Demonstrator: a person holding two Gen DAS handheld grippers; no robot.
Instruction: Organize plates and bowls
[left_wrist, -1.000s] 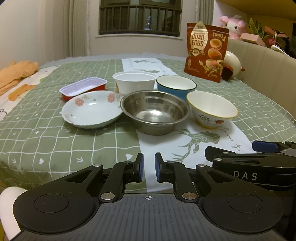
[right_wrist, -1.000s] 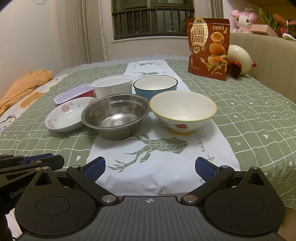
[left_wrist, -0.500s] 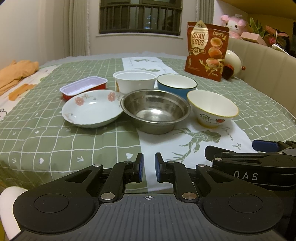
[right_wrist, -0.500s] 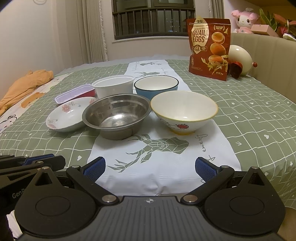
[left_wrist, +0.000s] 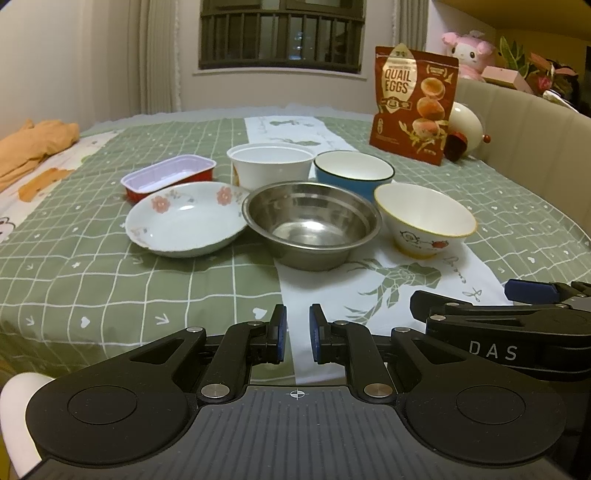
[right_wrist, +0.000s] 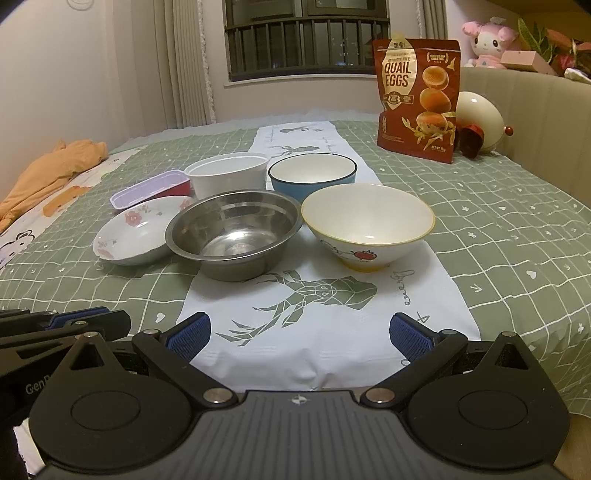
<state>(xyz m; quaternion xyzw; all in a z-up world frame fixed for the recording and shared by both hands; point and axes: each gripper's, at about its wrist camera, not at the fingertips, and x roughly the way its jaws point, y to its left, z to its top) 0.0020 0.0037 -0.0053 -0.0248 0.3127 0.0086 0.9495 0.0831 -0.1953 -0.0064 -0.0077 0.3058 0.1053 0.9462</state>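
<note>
The bench (left_wrist: 92, 280), carrying a green checked cloth with a white runner, is serving as the sorting surface; no dish is stacked yet, so the task appears to be at its start.

All positions below are given relative to the steel bowl (left_wrist: 312, 225), the largest vessel, which is sitting on the runner at the centre of the group, probably as the natural base for nesting.

- The flowered plate (left_wrist: 184, 225) is lying to its left, rims touching or nearly so.
- The cream bowl (left_wrist: 424, 221) is standing upright just to its right.
- The blue bowl (left_wrist: 354, 173) is standing behind it to the right.
- The white tub (left_wrist: 271, 164) is standing behind it.
- The red tray (left_wrist: 168, 177) is lying behind and to its left.
- The quail egg bag (left_wrist: 413, 110) is standing well behind, apart from the dishes.

The left hand-held gripper (left_wrist: 295, 332) is hovering in front of the steel bowl with jaws nearly pressed together, holding nothing. The right hand-held gripper (right_wrist: 299, 332) is hovering alongside with jaws spread wide, holding nothing, seemingly readied for the cream bowl's rim.
</note>
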